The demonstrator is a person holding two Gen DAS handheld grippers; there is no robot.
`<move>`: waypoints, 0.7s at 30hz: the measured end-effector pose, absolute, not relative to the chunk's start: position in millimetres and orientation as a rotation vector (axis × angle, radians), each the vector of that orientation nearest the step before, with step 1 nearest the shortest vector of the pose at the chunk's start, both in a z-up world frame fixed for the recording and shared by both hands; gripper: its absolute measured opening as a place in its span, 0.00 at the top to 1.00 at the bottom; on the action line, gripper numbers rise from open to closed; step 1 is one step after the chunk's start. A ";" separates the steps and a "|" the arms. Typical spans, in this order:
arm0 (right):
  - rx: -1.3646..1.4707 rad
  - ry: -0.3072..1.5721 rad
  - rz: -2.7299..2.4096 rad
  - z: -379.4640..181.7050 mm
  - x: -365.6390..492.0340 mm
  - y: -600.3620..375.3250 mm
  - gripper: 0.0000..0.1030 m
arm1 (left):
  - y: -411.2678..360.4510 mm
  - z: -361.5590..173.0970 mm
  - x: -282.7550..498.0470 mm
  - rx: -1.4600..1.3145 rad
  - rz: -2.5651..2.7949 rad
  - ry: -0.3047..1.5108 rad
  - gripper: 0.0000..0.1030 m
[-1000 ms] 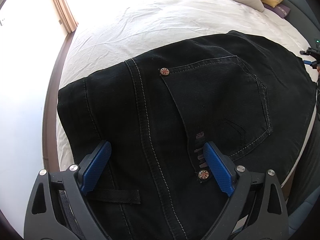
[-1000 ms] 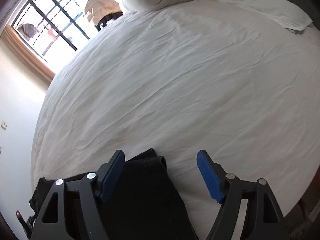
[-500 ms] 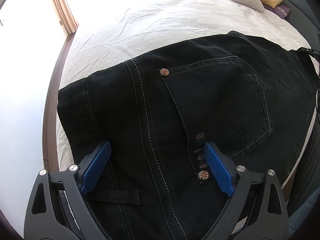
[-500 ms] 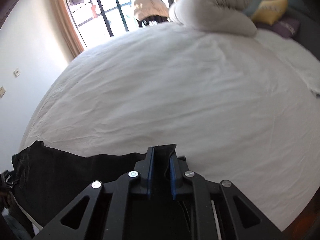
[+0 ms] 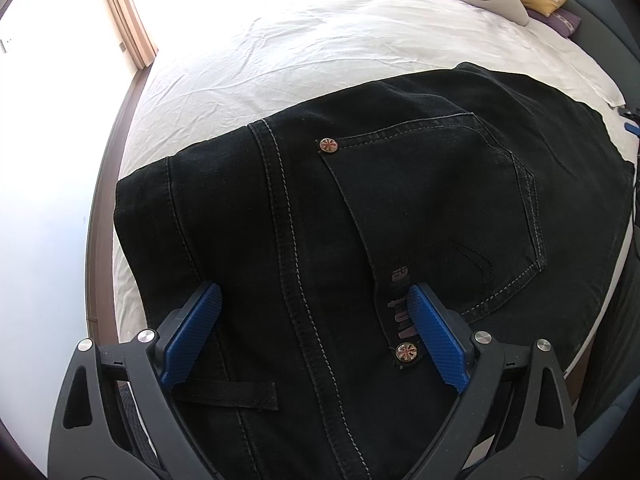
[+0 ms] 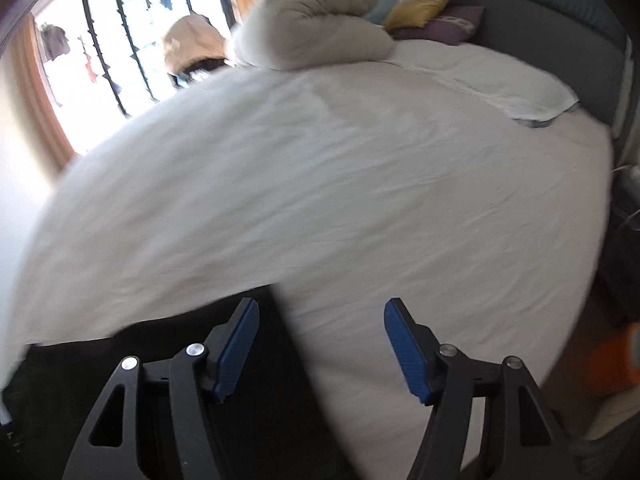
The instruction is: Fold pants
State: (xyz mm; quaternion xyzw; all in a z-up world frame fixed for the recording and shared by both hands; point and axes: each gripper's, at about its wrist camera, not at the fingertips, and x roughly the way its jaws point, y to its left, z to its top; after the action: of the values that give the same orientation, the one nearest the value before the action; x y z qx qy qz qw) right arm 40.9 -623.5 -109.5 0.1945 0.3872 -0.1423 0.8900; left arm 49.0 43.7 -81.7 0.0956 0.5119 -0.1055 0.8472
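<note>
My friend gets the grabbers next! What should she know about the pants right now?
Left gripper: open, hovering over the waist end of the pants, nothing pinched.
Right gripper: jaws opening, pads not pressing on anything; the black fabric edge lies below its left finger.
Pants: black jeans lying flat along the near edge of the bed, back pocket facing up, looking folded leg over leg.
Done: that lengthwise fold, as far as I can tell.
Left: probably grab one end and fold it across to make a smaller bundle.

Pants [image 5: 400,220] waistband cut off below
</note>
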 end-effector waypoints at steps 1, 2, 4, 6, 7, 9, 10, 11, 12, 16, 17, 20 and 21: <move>0.438 0.780 -0.217 -108.0 34.0 -612.2 0.34 | 43.6 -81.8 49.0 0.203 -0.223 1.079 0.07; 0.457 0.771 -0.146 -109.2 30.2 -601.6 0.34 | 43.8 -81.7 48.9 0.204 -0.225 1.079 0.07; 0.447 0.807 -0.034 -121.8 24.2 -574.3 0.34 | 43.5 -81.4 48.2 0.205 -0.228 1.078 0.07; 0.414 0.894 -0.023 -147.4 21.9 -558.6 0.34 | 44.3 -81.7 47.3 0.206 -0.232 1.073 0.06; 0.412 0.952 -0.044 -165.8 20.9 -557.7 0.35 | 44.8 -81.9 46.5 0.206 -0.237 1.069 0.07; 0.402 0.911 -0.069 -178.8 11.4 -564.9 0.41 | 46.7 -81.1 43.9 0.204 -0.247 1.064 0.07; 0.391 0.895 -0.110 -176.8 7.5 -569.5 0.41 | 48.2 -80.7 42.3 0.201 -0.250 1.061 0.07; 0.395 0.909 -0.144 -175.3 9.1 -574.2 0.44 | 49.2 -80.7 41.5 0.199 -0.252 1.058 0.07; 0.402 0.923 -0.169 -170.4 11.3 -575.8 0.44 | 49.5 -81.2 41.3 0.198 -0.252 1.055 0.07; 0.328 0.862 -0.168 -123.2 31.8 -534.3 0.41 | 50.8 -78.4 38.9 0.193 -0.244 1.048 0.07; 0.335 0.827 -0.090 -111.3 39.8 -514.6 0.41 | 50.5 -76.7 38.7 0.194 -0.242 1.050 0.07; 0.256 0.829 0.187 -93.1 78.2 -431.9 0.40 | 47.0 -65.1 37.8 0.207 -0.228 1.037 0.07; 0.227 0.840 0.262 -92.3 93.7 -398.6 0.40 | 46.9 -59.4 36.7 0.211 -0.223 1.023 0.07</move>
State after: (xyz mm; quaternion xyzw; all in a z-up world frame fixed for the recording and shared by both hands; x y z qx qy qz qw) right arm 93.7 -398.6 -92.3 0.1096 0.4057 0.1265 0.8985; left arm 36.7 46.9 -59.4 0.1008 0.4874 -0.1061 0.8608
